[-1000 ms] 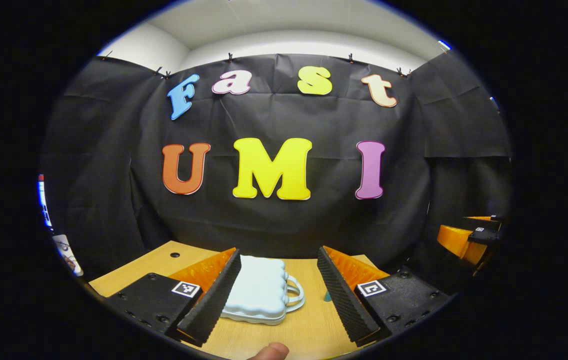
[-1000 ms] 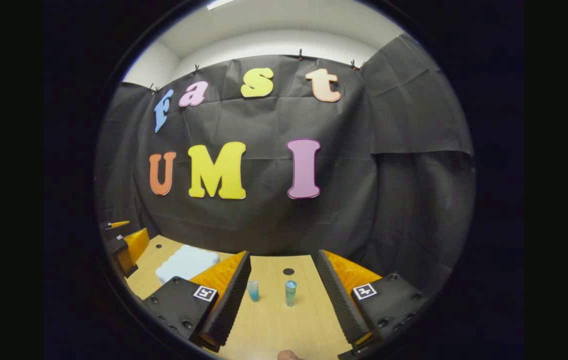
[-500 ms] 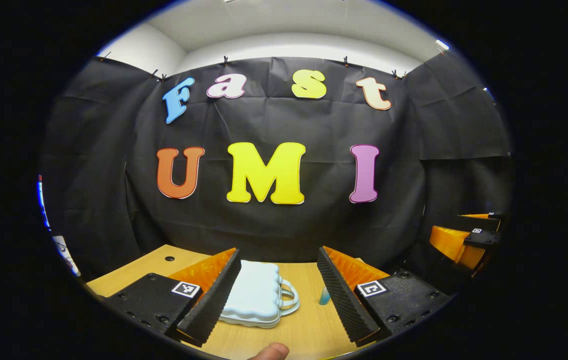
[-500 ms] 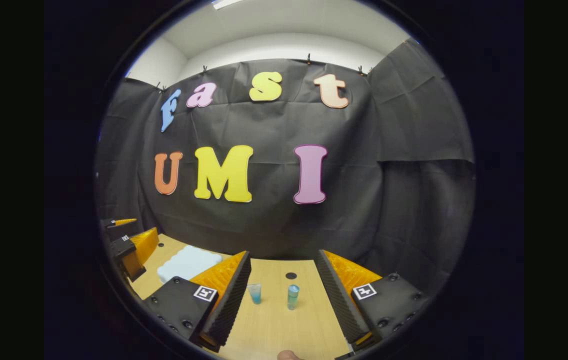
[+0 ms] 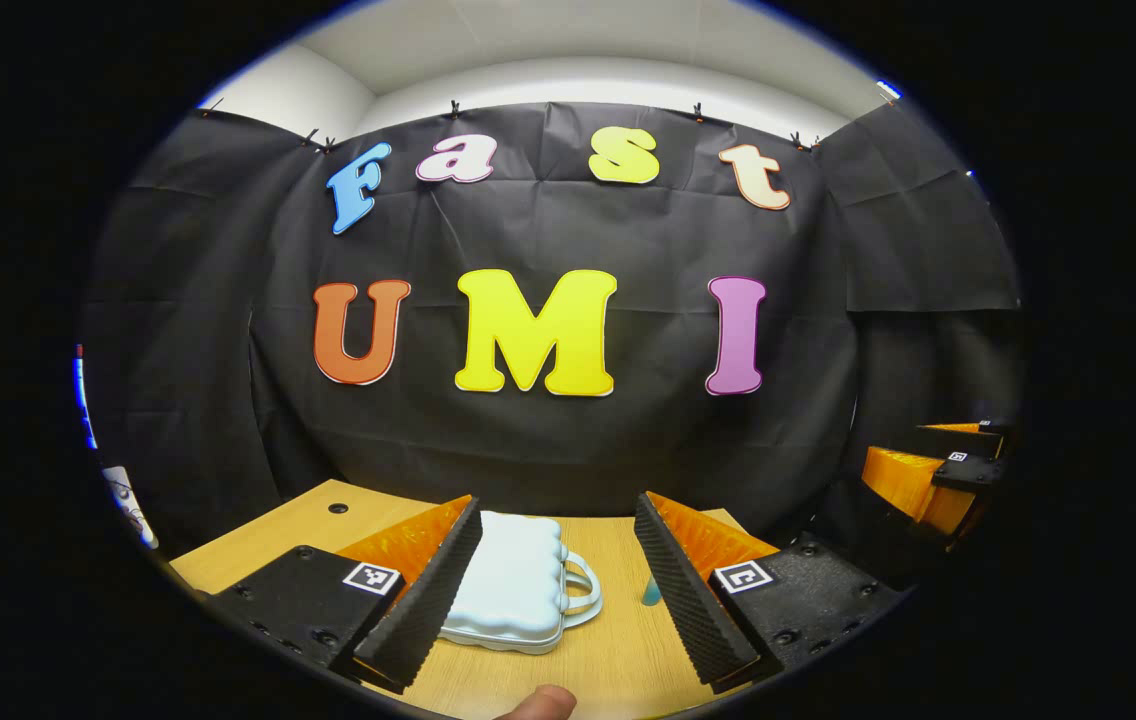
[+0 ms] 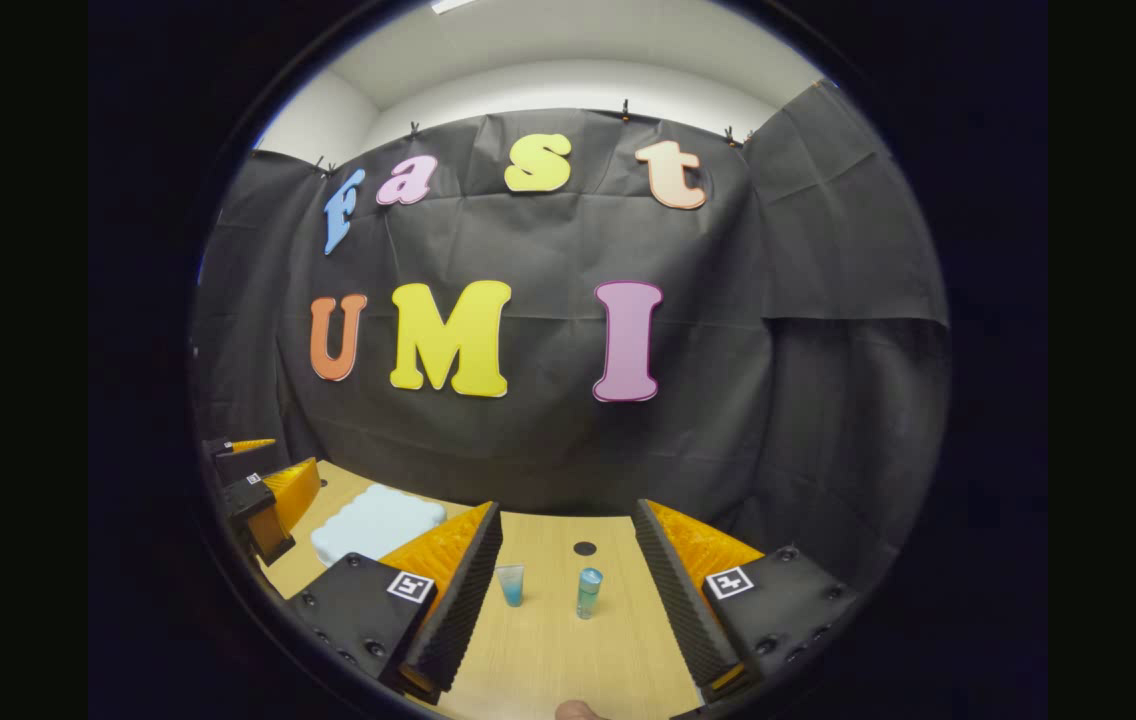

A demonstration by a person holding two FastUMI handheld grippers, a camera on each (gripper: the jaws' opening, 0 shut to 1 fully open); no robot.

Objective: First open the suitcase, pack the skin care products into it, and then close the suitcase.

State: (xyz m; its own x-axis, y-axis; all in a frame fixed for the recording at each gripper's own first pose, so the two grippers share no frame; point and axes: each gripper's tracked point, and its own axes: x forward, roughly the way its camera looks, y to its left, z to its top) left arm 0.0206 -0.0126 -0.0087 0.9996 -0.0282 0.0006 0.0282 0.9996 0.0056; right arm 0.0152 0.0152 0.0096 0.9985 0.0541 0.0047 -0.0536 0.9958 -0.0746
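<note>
Left gripper view, nearest the lens: a fingertip [image 5: 540,703] of the holding hand pokes in at the bottom edge. Just beyond it the left gripper [image 5: 556,585] hangs above the wooden table [image 5: 618,660], jaws spread wide, nothing between them. Past the fingers, a pale blue suitcase [image 5: 513,585] lies flat on the table, lid down and closed, its handle loop facing right; its left edge is hidden behind the left-hand finger. A small blue-green item [image 5: 651,592] peeks out at the inner side of the right-hand finger; too little visible to tell which product it is. Farther off at the right edge, the right gripper [image 5: 933,470] is seen raised, well apart from the suitcase. Right gripper view: the right gripper [image 6: 568,585] hangs over the table [image 6: 548,660], jaws wide apart and empty. Between the fingers and beyond them, two skin care products stand upright on the wood: a small blue tube [image 6: 510,584] on the left, just beside the left-hand finger, and a blue-green bottle [image 6: 588,592] near it on the right, the two apart. A dark round hole [image 6: 584,548] in the tabletop sits behind the bottle. To the far left the suitcase [image 6: 373,522] rests closed, with the left gripper [image 6: 263,490] near its left side. Black cloth wall [image 6: 528,440] closes the back.
</note>
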